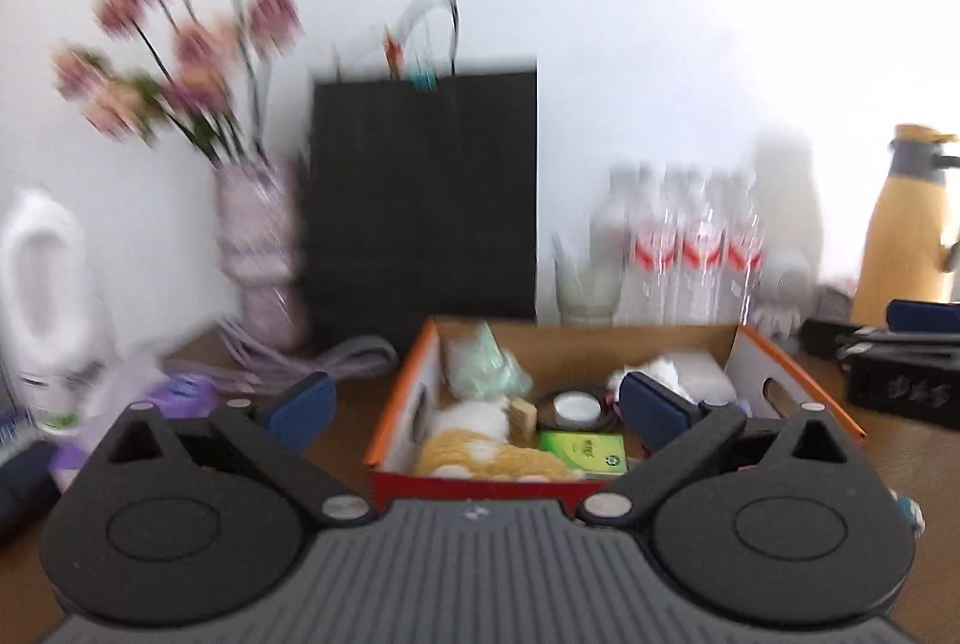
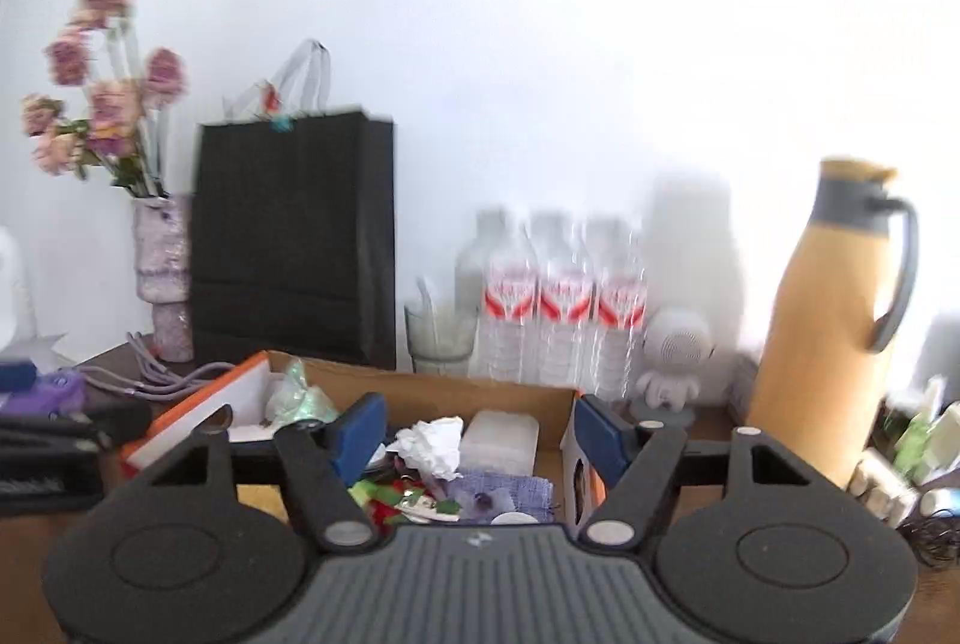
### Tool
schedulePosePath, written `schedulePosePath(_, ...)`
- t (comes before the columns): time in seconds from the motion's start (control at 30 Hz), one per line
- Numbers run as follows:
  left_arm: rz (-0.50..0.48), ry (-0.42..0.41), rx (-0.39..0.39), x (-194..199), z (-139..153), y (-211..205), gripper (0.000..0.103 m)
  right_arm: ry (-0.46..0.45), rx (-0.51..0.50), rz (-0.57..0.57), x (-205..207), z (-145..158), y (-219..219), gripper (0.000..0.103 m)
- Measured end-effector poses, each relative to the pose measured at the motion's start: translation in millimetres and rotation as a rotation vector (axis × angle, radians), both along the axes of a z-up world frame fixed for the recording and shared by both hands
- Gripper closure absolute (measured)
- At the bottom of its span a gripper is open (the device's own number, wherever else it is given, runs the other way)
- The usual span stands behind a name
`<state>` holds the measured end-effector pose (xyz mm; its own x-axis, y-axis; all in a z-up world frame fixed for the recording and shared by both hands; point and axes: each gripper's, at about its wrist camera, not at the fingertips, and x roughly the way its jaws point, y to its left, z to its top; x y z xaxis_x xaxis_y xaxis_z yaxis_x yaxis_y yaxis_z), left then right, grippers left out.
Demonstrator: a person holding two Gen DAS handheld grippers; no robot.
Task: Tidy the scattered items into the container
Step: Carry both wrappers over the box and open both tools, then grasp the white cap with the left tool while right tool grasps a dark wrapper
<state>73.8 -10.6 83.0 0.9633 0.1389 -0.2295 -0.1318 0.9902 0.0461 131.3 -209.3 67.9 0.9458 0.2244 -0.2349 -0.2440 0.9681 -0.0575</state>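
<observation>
An orange-edged cardboard box (image 1: 399, 398) sits on the brown table straight ahead. Inside lie a yellow-and-white plush toy (image 1: 480, 452), a green packet (image 1: 581, 452), a black ring with a white disc (image 1: 576, 407) and a mint-green bag (image 1: 486, 362). My left gripper (image 1: 474, 410) is open wide over the box's near side, nothing between its blue pads (image 1: 300, 407). The right wrist view shows the box (image 2: 456, 391) holding crumpled tissue (image 2: 435, 443), a clear plastic case (image 2: 503, 440) and a purple cloth (image 2: 510, 491). My right gripper (image 2: 480, 437) stands open above them, holding nothing.
Along the wall stand a black paper bag (image 1: 423, 200), a vase of pink flowers (image 1: 261, 248), water bottles (image 2: 564, 308), a glass (image 2: 438, 338), a white figurine (image 2: 675, 356) and a yellow jug (image 2: 834, 320). Purple cables (image 1: 288, 362) and a white bottle (image 1: 45, 284) lie left.
</observation>
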Motion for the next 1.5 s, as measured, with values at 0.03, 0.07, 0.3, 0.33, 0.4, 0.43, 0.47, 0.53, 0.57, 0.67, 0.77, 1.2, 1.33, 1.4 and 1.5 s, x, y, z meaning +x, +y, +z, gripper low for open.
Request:
schedulePosePath(0.03,-0.003,-0.007,0.003,-12,-3,1,0.000,-0.020,0.004,0.015,-11,-4,0,0.034)
schedulePosePath(0.07,-0.002,-0.007,-0.001,-22,-4,2,0.000,-0.037,0.010,0.025,-22,-7,0,0.034)
schedulePosePath(0.3,-0.026,0.067,-0.063,-69,-17,9,0.000,-0.028,0.060,0.008,-91,-13,-7,0.019)
schedulePosePath(0.33,-0.040,0.088,-0.067,-75,-22,8,0.000,-0.017,0.058,-0.002,-100,-17,-10,0.019)
schedulePosePath(0.4,-0.075,0.118,-0.065,-83,-33,4,0.000,0.009,0.046,-0.012,-115,-26,-16,0.019)
schedulePosePath(0.43,-0.089,0.134,-0.061,-87,-38,2,0.000,0.021,0.035,-0.012,-120,-31,-18,0.020)
schedulePosePath(0.47,-0.102,0.156,-0.059,-88,-43,0,0.000,0.031,0.021,-0.012,-123,-34,-19,0.021)
schedulePosePath(0.53,-0.123,0.201,-0.051,-86,-53,-6,0.000,0.047,-0.012,-0.014,-131,-40,-23,0.021)
schedulePosePath(0.57,-0.135,0.211,-0.046,-85,-56,-9,0.000,0.055,-0.024,-0.021,-132,-42,-25,0.023)
schedulePosePath(0.67,-0.169,0.230,-0.037,-73,-60,-15,0.000,0.099,-0.043,-0.014,-125,-48,-29,0.025)
schedulePosePath(0.77,-0.269,0.311,-0.074,-36,-58,-19,0.001,0.186,-0.063,0.003,-101,-57,-27,0.031)
schedulePosePath(1.2,-0.300,0.436,-0.067,82,-80,-33,0.050,0.360,-0.083,0.134,13,-76,1,0.061)
schedulePosePath(1.33,-0.310,0.450,-0.075,92,-85,-35,0.076,0.418,-0.055,0.178,31,-80,7,0.069)
schedulePosePath(1.4,-0.320,0.449,-0.065,90,-86,-36,0.075,0.439,-0.056,0.189,35,-83,11,0.073)
schedulePosePath(1.5,-0.328,0.442,-0.049,85,-86,-36,0.075,0.452,-0.076,0.203,37,-86,18,0.080)
